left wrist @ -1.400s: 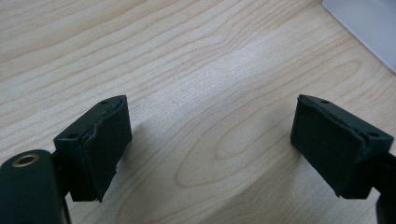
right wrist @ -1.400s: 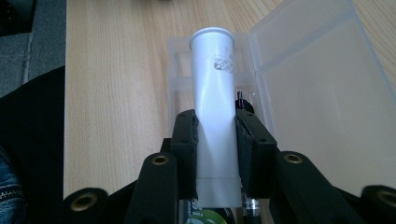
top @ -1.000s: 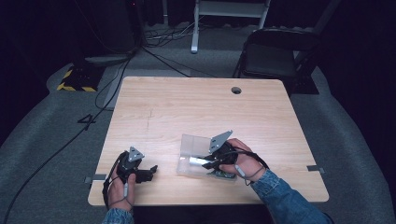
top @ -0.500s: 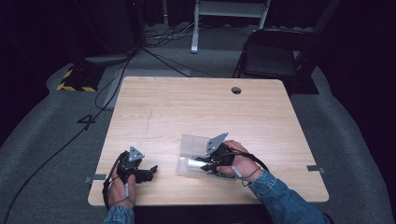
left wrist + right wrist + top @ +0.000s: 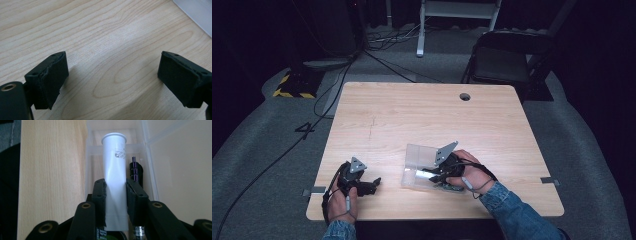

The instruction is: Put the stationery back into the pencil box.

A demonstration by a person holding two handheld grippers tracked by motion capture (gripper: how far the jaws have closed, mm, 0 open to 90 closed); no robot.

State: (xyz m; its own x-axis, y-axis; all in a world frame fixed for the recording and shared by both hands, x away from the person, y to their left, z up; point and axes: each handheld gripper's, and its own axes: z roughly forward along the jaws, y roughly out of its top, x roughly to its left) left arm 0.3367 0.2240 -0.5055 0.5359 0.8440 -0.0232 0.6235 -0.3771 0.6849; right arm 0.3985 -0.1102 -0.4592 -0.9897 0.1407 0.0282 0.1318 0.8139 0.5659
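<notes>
Right gripper (image 5: 115, 188) clamps white tube (image 5: 114, 167) over clear box (image 5: 150, 157) — left gripper (image 5: 112, 77) gapes, empty.

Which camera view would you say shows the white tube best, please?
The right gripper view: the white tube stands large between closed pads over the clear box. The high view gives a small white sliver.

Overhead table (image 5: 422, 115) view; two close jaw-cams

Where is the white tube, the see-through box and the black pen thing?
white tube (image 5: 114, 170), right gripper view, middle of its body above the fingers.
clear box (image 5: 419, 152), high view, its open lid.
black pen (image 5: 136, 171), right gripper view, its upper barrel beside the tube.
</notes>
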